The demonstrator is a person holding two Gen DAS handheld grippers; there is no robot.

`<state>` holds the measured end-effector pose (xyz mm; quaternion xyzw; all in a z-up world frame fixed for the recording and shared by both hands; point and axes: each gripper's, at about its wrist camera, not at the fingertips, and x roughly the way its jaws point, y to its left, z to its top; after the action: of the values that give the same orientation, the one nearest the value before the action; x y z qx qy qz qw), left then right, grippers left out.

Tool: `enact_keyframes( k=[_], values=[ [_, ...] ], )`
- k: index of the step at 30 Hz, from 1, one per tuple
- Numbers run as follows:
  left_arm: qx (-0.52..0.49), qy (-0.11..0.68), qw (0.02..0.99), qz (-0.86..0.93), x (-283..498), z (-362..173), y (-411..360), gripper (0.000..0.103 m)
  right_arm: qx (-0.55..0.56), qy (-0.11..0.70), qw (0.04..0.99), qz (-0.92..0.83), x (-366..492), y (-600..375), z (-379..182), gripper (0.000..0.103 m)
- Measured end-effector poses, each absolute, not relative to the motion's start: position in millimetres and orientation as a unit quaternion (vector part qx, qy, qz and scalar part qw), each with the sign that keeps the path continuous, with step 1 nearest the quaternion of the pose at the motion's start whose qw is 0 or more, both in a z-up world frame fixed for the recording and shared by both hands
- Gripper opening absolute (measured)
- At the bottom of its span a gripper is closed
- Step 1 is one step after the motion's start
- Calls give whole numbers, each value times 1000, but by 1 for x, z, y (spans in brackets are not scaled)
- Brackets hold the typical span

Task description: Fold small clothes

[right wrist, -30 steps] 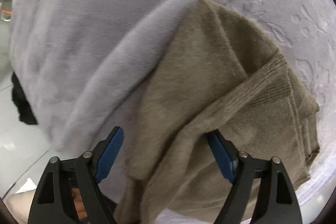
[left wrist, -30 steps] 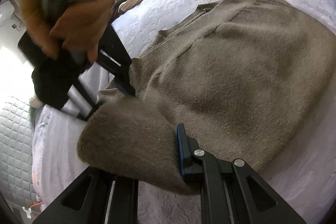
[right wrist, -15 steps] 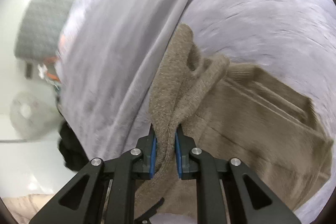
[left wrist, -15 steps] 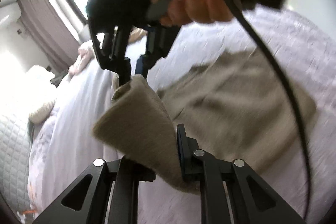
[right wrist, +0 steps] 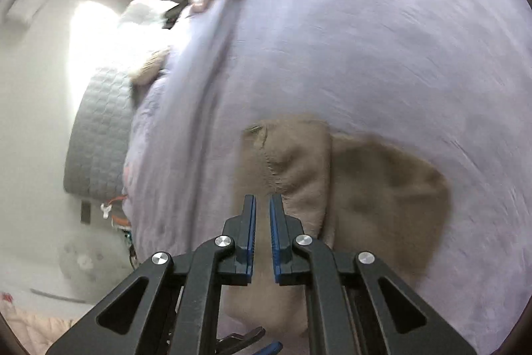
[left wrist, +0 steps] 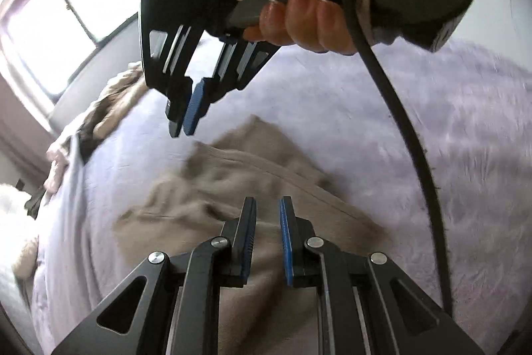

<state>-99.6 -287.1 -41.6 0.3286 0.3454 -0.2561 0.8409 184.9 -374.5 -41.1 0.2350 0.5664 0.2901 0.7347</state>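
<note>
- While the brown sweater [left wrist: 252,188] lies crumpled on the lilac bedspread [left wrist: 449,138], both tools hang above it, holding nothing.
- Left gripper [left wrist: 267,208]: jaws slightly apart.
- Right gripper [right wrist: 262,205]: narrow gap, empty.

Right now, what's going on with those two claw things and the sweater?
Left gripper: empty, narrow gap. Right gripper: empty, narrow gap. Tan sweater lies loose on the lavender bedspread. Nothing blocking.

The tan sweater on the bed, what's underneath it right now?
The tan sweater lies folded over on the lavender bedspread, which shows all around it. Whatever sits directly beneath the sweater's layers is covered. Both grippers, left and right, hang above it, empty.
</note>
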Motion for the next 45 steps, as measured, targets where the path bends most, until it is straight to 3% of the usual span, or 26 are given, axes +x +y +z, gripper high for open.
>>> enact_keyframes(
  k=[4,6,8,9,14,15,16,17,30,35,39,40,41,42,45],
  values=[
    [318,372,836,-249,-100,-51,-282,17,281,585,711,271,179,-395,-89,14],
    [289,400,837,-237,-92,-48,-270,17,303,583,699,282,182,-397,-100,24],
    [266,419,839,-223,-90,-45,-260,17,318,583,684,301,188,-390,-109,69],
    [248,436,840,-210,-86,-42,-250,17,322,585,677,311,191,-383,-113,72],
    [182,483,841,-164,-60,-36,-212,19,326,591,656,336,189,-362,-128,72],
    [160,493,841,-152,-52,-34,-201,30,319,594,659,333,187,-360,-129,72],
    [143,498,844,-141,-47,-32,-192,80,311,594,666,328,186,-359,-130,72],
    [123,494,853,-116,-40,-29,-182,101,310,591,669,326,188,-359,-132,71],
    [-37,544,838,-2,50,-55,-91,102,304,575,660,376,241,-320,-148,71],
    [-46,553,832,18,65,-66,-77,102,266,584,667,378,251,-310,-149,69],
    [-58,568,820,30,79,-78,-77,102,298,586,657,368,256,-314,-161,66],
    [-59,573,817,32,83,-83,-79,102,302,590,651,370,257,-309,-163,55],
    [-58,577,814,32,85,-87,-82,102,299,599,641,374,257,-302,-166,30],
    [-54,582,811,31,88,-92,-85,102,292,608,636,374,256,-294,-168,18],
    [-49,579,814,19,87,-87,-92,102,312,587,646,375,248,-290,-162,13]
  ],
)
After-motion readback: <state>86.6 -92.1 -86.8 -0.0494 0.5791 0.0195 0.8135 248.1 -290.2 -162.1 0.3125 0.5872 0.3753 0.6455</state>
